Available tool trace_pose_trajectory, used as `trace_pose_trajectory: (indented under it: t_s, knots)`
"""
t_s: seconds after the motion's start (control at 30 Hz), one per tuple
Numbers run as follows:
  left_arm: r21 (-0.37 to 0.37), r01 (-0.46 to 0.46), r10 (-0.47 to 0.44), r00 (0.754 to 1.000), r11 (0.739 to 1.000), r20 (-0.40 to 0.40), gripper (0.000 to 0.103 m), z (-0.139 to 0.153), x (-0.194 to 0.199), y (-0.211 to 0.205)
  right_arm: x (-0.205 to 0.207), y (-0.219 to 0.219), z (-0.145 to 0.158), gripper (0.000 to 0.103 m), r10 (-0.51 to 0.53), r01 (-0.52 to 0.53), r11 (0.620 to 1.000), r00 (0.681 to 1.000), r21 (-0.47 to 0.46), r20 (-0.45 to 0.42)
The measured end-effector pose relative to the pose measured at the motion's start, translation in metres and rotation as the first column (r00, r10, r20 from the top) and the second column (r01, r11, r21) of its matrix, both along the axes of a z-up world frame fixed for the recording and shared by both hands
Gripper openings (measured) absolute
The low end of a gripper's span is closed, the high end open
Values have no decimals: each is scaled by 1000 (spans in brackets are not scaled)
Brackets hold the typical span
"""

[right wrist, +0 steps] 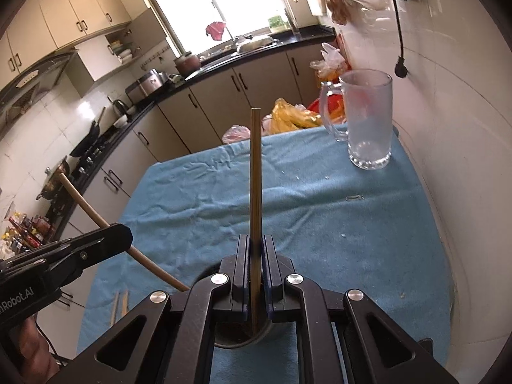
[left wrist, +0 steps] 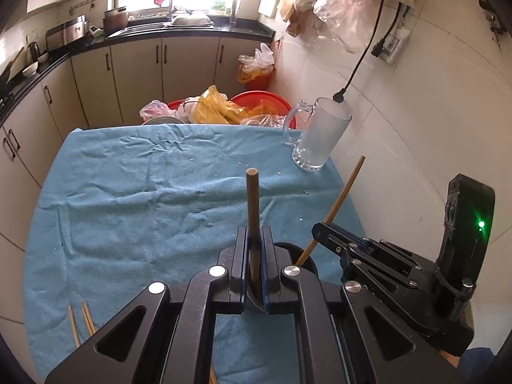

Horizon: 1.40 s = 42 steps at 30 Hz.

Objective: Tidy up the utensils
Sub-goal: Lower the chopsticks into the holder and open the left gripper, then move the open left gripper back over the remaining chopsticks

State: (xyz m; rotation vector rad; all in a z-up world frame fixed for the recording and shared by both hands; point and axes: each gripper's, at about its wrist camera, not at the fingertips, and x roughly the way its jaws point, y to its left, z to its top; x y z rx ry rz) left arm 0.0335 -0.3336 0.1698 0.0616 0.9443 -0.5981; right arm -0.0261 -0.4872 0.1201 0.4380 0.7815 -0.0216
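Observation:
My left gripper (left wrist: 255,240) is shut on a dark round wooden stick (left wrist: 252,198) that stands upright, its lower end in a dark round holder (left wrist: 304,256) below the jaws. My right gripper (right wrist: 255,249) is shut on a lighter flat chopstick (right wrist: 255,172), also upright over the same holder (right wrist: 243,339). The right gripper (left wrist: 323,228) and its chopstick (left wrist: 344,193) show at right in the left wrist view. The left gripper (right wrist: 123,232) and its stick (right wrist: 92,212) show at left in the right wrist view. Loose chopsticks (left wrist: 80,320) lie on the blue cloth (left wrist: 144,192).
A glass mug (left wrist: 320,134) stands at the table's far right corner by the tiled wall, also in the right wrist view (right wrist: 368,118). Red basins with plastic bags (left wrist: 230,105) sit behind the table. Cabinets (left wrist: 144,73) run along the left and back. A paper clip (right wrist: 355,197) lies on the cloth.

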Motion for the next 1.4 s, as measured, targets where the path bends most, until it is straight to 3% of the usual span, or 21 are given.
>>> trace_pose_trajectory:
  t_s: [0.33, 0.47, 0.57, 0.7, 0.8, 0.97, 1.2, 1.4]
  knots:
    - [-39, -10, 10, 1000, 999, 0, 8, -2, 8, 16, -7, 7, 9, 12, -3, 3, 999, 1000, -32, 2]
    - [-62, -19, 20, 1000, 998, 23, 18, 11, 5, 33, -16, 12, 21, 14, -22, 23, 999, 1000, -37, 19]
    - [-83, -33, 38, 998, 996, 53, 21, 26, -4, 55, -30, 19, 35, 22, -43, 44, 998, 998, -38, 37]
    - [-108, -44, 54, 995, 993, 89, 32, 40, -24, 90, -53, 41, 53, 27, -43, 46, 998, 997, -48, 64]
    - [-107, -51, 61, 994, 993, 96, 33, 42, -43, 122, -69, 66, 60, 37, -27, 31, 998, 997, -52, 70]
    - [-68, -79, 84, 993, 995, 83, 37, 26, -75, 183, -93, 112, 51, 38, -8, 9, 999, 1000, -36, 22]
    - [-11, -153, 152, 987, 988, -42, 37, -28, -99, 267, -122, 168, 5, 38, -1, 5, 999, 994, 39, -107]
    - [6, -202, 201, 970, 979, -133, 37, -64, -98, 306, -130, 199, -16, 34, 19, -13, 999, 985, 39, -174]
